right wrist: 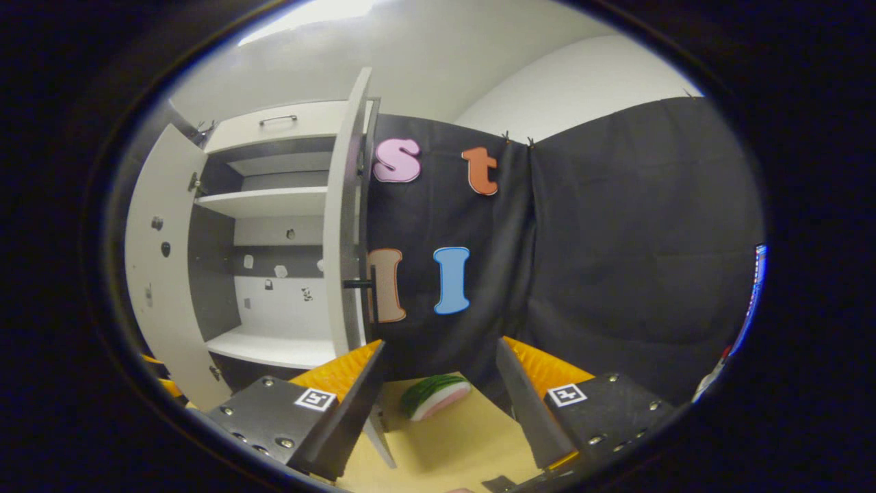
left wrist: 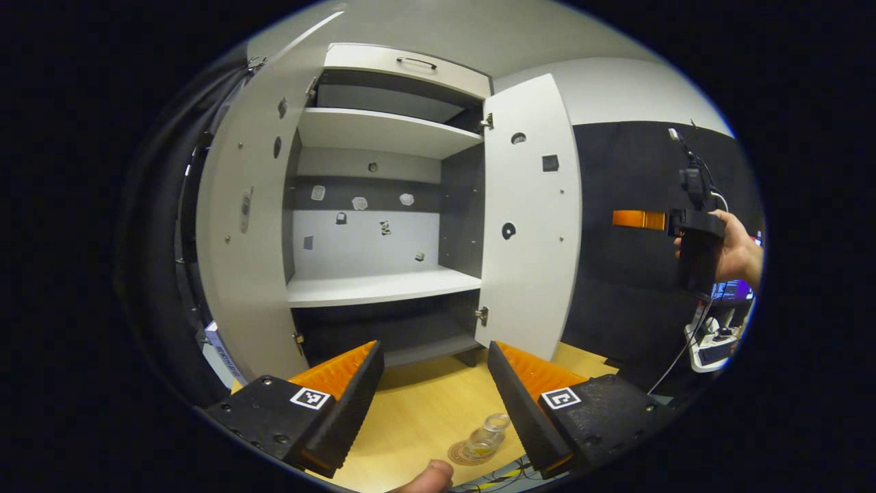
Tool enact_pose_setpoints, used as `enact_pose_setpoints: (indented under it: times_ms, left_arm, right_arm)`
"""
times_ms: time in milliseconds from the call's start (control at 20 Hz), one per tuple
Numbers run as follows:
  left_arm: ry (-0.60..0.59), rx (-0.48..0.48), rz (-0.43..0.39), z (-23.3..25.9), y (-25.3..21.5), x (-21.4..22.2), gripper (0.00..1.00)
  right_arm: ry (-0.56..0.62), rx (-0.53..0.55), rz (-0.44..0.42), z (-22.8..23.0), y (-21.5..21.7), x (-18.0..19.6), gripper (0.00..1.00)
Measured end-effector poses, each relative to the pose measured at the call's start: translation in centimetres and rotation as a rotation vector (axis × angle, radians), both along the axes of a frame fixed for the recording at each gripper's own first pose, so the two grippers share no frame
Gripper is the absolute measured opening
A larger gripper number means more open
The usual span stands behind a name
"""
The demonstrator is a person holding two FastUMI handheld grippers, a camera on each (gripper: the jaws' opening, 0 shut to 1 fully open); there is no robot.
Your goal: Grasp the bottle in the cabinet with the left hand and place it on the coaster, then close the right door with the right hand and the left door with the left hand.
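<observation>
Both doors of the white cabinet (left wrist: 376, 287) stand open: the left door (left wrist: 246, 226) and the right door (left wrist: 530, 219). Its shelves hold nothing. A small clear bottle (left wrist: 489, 433) stands on a round coaster (left wrist: 464, 454) on the wooden table, low between my left gripper's fingers. My left gripper (left wrist: 434, 349) is open, above and apart from the bottle. My right gripper (right wrist: 441, 346) is open and holds nothing; the right door (right wrist: 345, 239) shows edge-on to its left, with a dark handle (right wrist: 359, 283). In the left gripper view a hand holds the right gripper (left wrist: 698, 239) right of the cabinet.
A toy watermelon slice (right wrist: 434, 396) lies on the wooden table (right wrist: 452, 438) in front of my right gripper. Black cloth (right wrist: 616, 260) forms the wall behind. Cables and a white device (left wrist: 712, 346) sit at the far right. A thumb (left wrist: 431, 476) shows at the bottom edge.
</observation>
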State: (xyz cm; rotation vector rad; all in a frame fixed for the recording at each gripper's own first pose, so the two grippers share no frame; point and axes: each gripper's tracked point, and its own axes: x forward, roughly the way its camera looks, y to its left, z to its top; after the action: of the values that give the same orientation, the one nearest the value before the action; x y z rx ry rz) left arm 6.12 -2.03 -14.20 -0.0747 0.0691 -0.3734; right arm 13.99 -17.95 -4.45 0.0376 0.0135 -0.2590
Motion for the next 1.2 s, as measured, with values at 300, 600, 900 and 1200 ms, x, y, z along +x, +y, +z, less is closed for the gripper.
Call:
enact_pose_setpoints:
  times_ms: [300,600,900,1200]
  left_arm:
    - [-0.057,0.022,0.126,3.1,5.4,1.8,0.96]
    - [-0.086,-0.080,0.142,5.0,7.6,2.5,0.94]
    - [-0.108,-0.050,0.156,5.1,8.4,1.6,0.96]
    - [-0.074,-0.027,0.170,4.5,8.7,0.6,0.96]
  right_arm:
    - [0.077,-0.012,-0.061,-0.7,-4.1,6.2,0.97]
    - [0.078,-0.066,-0.012,-0.3,-2.9,10.5,0.97]
    - [0.067,-0.064,0.072,-0.1,0.1,11.1,0.90]
    - [0.063,-0.053,0.157,-0.1,4.9,11.0,0.90]
